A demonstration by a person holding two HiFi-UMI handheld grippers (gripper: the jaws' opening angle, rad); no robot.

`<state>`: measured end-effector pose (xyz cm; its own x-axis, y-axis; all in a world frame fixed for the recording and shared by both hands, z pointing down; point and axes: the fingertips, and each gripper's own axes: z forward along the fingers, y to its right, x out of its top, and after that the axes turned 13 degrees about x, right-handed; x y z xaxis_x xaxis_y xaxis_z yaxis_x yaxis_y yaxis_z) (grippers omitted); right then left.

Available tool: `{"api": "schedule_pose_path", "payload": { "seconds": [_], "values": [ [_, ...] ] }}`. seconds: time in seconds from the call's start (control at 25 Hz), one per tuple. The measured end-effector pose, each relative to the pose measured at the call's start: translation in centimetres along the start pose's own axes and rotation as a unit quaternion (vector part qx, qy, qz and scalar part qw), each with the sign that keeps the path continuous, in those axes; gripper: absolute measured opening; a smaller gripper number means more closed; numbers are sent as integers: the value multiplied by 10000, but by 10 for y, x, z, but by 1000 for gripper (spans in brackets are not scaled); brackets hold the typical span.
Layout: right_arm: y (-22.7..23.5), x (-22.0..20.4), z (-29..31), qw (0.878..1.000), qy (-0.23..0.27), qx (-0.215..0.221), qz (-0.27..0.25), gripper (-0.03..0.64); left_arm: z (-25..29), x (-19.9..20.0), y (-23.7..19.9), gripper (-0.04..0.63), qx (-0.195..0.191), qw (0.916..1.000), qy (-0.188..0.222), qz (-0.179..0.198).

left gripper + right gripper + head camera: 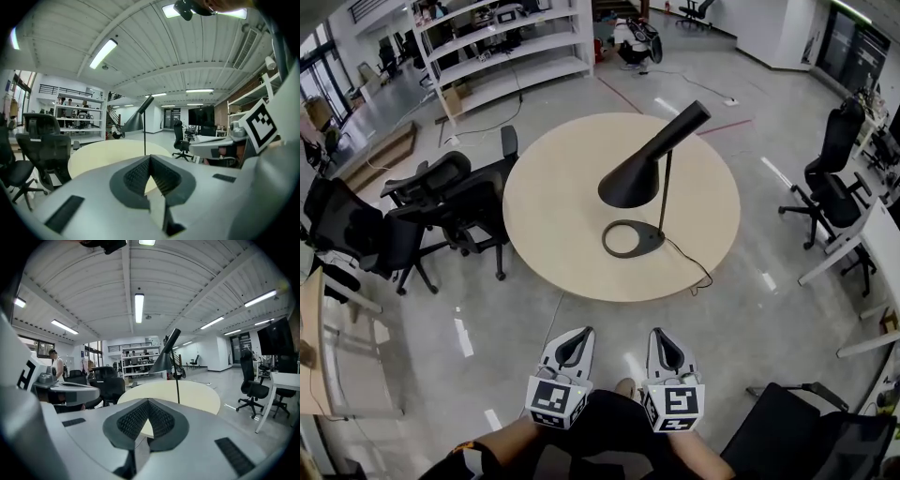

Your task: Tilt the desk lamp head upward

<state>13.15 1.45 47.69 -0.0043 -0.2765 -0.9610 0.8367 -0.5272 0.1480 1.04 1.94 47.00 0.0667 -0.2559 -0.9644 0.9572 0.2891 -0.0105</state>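
The left gripper (575, 349) and the right gripper (667, 351) were held side by side close to the person's body, over the floor and well short of the round table (553, 216). In its own view the left gripper (150, 157) had its jaws drawn together at the tips with nothing between them. The right gripper (148, 401) was the same, tips meeting and empty.

Both pointed toward the black desk lamp (652, 155), which stood near the table's middle, apart from either tool. Its ring-shaped base (630, 238) lay flat on the tabletop and a thin pole (666, 192) rose from it. The cone-shaped head sloped downward, wide mouth toward the table. A cord (689, 262) ran from the base and seemed to drop over the near edge. Black office chairs (450, 202) stood just left of the table.
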Motion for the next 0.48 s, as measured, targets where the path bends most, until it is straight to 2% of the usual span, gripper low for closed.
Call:
{"api": "schedule_pose_path", "payload": {
  "seconds": [0.2, 0.48],
  "values": [
    [43, 2, -4, 9997, 124, -132, 150, 9, 24, 6, 14, 48, 62, 9999, -80, 79],
    [67, 3, 4, 9996, 77, -195, 187, 10, 58, 10, 16, 48, 30, 9999, -163, 19]
  ]
}}
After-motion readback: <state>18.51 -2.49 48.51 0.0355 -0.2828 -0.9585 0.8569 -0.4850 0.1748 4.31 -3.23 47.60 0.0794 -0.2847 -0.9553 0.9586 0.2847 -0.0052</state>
